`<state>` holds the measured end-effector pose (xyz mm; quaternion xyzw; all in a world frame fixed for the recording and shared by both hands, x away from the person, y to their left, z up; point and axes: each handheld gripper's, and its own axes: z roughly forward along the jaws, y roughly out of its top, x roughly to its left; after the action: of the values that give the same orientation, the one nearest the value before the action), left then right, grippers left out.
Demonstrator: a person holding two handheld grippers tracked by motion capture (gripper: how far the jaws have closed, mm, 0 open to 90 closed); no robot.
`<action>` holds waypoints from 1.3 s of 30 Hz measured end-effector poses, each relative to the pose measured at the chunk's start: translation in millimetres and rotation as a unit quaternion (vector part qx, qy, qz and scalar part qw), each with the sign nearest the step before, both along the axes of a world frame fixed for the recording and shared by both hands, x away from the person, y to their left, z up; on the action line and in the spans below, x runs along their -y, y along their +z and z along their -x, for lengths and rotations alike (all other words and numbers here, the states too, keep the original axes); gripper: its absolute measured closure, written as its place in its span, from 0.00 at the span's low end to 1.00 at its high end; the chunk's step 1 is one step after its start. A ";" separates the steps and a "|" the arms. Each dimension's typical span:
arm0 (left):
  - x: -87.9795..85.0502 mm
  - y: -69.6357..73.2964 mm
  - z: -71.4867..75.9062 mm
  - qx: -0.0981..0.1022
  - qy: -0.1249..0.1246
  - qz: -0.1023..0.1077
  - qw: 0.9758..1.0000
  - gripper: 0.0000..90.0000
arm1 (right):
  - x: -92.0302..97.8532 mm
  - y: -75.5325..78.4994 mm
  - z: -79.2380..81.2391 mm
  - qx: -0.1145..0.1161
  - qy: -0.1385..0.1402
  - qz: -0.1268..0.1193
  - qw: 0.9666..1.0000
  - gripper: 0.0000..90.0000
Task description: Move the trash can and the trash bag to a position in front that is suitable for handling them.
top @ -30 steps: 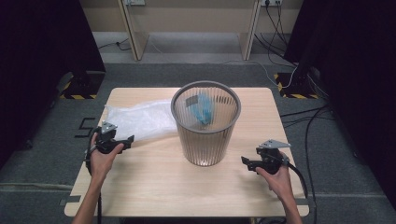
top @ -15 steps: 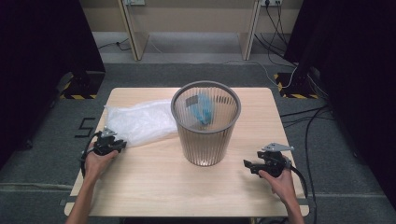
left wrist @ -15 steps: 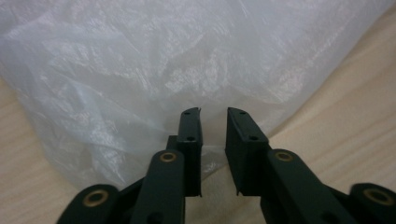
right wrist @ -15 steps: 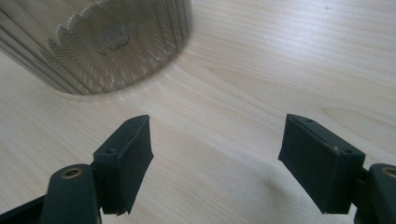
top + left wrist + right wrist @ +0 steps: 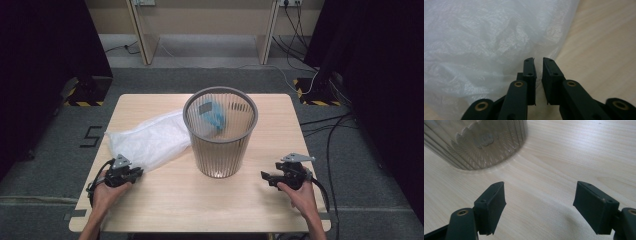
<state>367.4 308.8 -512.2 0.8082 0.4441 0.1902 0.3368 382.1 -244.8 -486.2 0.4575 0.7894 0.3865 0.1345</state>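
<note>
A crumpled clear plastic bag point(image 5: 150, 137) lies on the wooden table point(image 5: 200, 205), left of a grey ribbed waste bin point(image 5: 220, 135). Something blue point(image 5: 216, 114) lies inside the bin. My left gripper point(image 5: 137, 171) is at the bag's near corner. Its jaws have just been closing and now stand almost together, pinching a thin fold of the bag. In the left gripper view the bag point(image 5: 486, 37) spreads out beyond the left gripper point(image 5: 538, 60). My right gripper point(image 5: 263, 176) rests open to the right of the bin. In its own view the right gripper point(image 5: 540, 192) has bare wood between its pads, and the bin's base point(image 5: 481, 142) stands ahead to the left.
The bin stands upright near the table's middle. Bare wood runs along the near edge between my two hands. Cables trail on the grey floor to the right of the table. Yellow-black striped feet point(image 5: 82, 95) stand on the floor beyond the far corners.
My left gripper shut at the bag's near corner and moved toward the near edge. The bag's left side shifted with it. The right gripper stayed put.
</note>
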 end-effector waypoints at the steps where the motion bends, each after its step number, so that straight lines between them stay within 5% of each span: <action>1: 4.1 1.4 3.2 -0.002 -0.008 0.000 1.000 0.87 | 0.1 0.1 0.0 0.000 0.000 -0.001 1.000 0.28; 5: 10.2 16.6 5.1 0.010 -0.016 0.012 1.000 0.72 | 1.2 1.3 0.1 0.000 -0.002 -0.002 1.000 0.28; 10: -7.6 41.7 -25.7 0.053 0.018 -0.002 0.998 0.48 | 1.9 1.7 -1.2 0.001 -0.002 -0.003 1.000 0.27; 14: -28.2 42.7 -55.1 0.049 0.062 -0.003 0.997 0.39 | 1.3 0.5 -1.5 -0.003 0.001 -0.001 1.000 0.27; 18: -37.8 33.4 -74.7 0.035 0.067 -0.015 0.997 0.33 | 0.6 -0.9 -2.4 -0.007 0.003 -0.001 1.000 0.27; 21: -43.6 23.4 -80.6 0.007 0.063 -0.014 0.998 0.43 | 0.6 -2.0 -3.0 -0.007 0.005 0.003 1.000 0.27; 26: -48.1 10.2 -64.3 -0.017 0.063 -0.044 0.997 0.63 | 1.1 -2.7 -2.8 -0.010 0.004 0.003 1.000 0.27; 31: -50.2 3.1 -35.5 -0.010 0.068 -0.031 0.997 0.73 | -1.3 -5.3 -3.1 -0.014 0.006 0.005 1.000 0.27; 39: -28.1 0.8 18.0 -0.005 0.051 -0.017 0.999 0.67 | 0.0 -4.4 -1.6 -0.013 0.006 0.004 1.000 0.27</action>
<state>349.5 336.9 -511.4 0.7908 0.4831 0.2108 0.3112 383.8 -244.7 -490.6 0.4571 0.7953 0.3785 0.1235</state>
